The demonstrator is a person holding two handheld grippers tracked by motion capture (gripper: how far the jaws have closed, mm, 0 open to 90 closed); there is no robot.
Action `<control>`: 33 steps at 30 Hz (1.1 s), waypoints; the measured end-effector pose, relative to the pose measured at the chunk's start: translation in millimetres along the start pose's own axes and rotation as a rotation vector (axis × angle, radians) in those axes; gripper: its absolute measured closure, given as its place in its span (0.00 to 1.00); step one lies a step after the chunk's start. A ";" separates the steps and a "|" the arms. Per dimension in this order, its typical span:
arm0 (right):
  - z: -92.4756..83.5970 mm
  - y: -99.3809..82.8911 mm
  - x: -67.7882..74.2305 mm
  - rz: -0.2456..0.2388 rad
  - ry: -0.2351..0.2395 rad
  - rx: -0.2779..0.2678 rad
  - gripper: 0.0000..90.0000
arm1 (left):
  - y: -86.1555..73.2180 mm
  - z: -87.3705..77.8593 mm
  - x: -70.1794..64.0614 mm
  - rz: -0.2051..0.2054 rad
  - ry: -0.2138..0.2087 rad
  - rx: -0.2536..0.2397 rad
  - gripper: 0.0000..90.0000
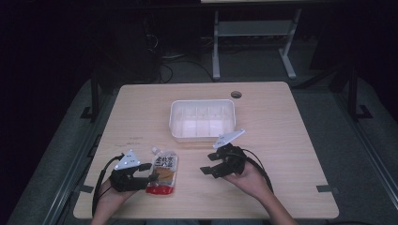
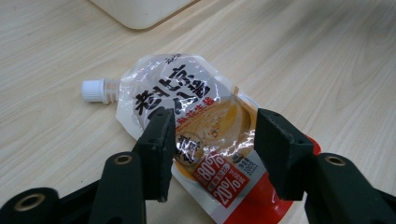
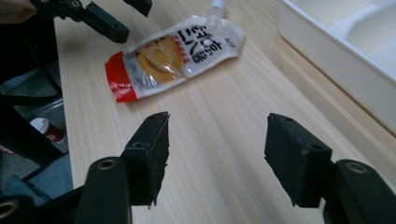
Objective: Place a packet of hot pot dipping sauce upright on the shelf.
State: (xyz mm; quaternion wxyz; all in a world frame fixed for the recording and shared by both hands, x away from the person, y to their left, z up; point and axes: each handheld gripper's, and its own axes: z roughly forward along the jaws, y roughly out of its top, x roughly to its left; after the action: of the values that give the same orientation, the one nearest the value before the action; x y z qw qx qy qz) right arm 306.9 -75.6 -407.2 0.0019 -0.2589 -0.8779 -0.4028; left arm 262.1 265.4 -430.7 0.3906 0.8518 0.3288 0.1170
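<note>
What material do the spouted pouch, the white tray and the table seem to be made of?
Spouted pouch: glossy plastic film, likely; it wrinkles and glints, and its cap looks like white plastic.
White tray: probably moulded plastic, smooth, slightly translucent.
Table: pale wood-grain top, matte; perhaps laminate.

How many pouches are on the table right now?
1. The spouted pouch lies flat near the table's front left, between the left gripper's jaws. The white tray looks empty.
</note>
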 end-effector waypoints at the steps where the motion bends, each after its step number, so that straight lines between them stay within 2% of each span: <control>1: 4.1 3.4 0.4 -0.003 0.008 0.000 0.46 | -0.3 -0.1 0.6 -0.003 0.001 -0.001 0.55; 2: 12.4 10.0 0.9 0.002 0.017 0.017 0.49 | -0.6 -0.3 2.3 -0.006 -0.001 0.006 0.57; 5: 20.2 15.1 1.3 0.008 0.028 0.036 0.52 | -1.0 0.3 4.1 -0.022 -0.002 0.011 0.61; 6: 30.4 22.0 1.5 0.015 0.042 0.059 0.54 | -1.1 0.8 6.0 -0.036 -0.014 0.012 0.63; 9: 38.5 28.1 1.9 0.017 0.053 0.066 0.56 | -1.3 2.3 8.3 -0.050 -0.013 0.022 0.65; 11: 53.8 40.2 2.0 0.009 0.048 0.103 0.56 | -1.2 3.8 9.2 -0.042 0.002 0.036 0.67; 13: 57.0 42.5 1.9 0.009 0.045 0.109 0.56 | -1.1 5.0 9.9 -0.043 0.009 0.040 0.68; 18: 78.5 55.1 1.0 0.016 0.042 0.152 0.55 | 0.7 9.0 9.9 -0.026 0.003 0.059 0.73; 21: 89.4 60.0 -0.1 0.006 0.032 0.168 0.58 | 2.0 12.2 9.1 -0.014 -0.005 0.075 0.74; 25: 104.5 67.0 -1.9 0.024 0.037 0.193 0.63 | 1.6 15.4 8.4 -0.009 -0.001 0.104 0.77; 27: 109.9 70.2 -3.1 0.025 0.032 0.201 0.62 | 0.5 17.4 8.9 -0.005 0.001 0.135 0.76; 30: 114.0 72.6 -3.5 0.032 0.029 0.206 0.61 | -1.0 18.0 10.4 -0.010 -0.006 0.143 0.76; 33: 120.9 74.9 -4.9 0.022 -0.002 0.232 0.60 | -1.3 19.1 10.4 -0.013 -0.006 0.148 0.76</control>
State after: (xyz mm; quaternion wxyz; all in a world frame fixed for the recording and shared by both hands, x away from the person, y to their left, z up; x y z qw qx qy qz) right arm 370.1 48.3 -437.0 0.0355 -0.2667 -0.9157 -0.2983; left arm 278.1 261.6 -445.0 0.3284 0.8766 0.3407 0.0876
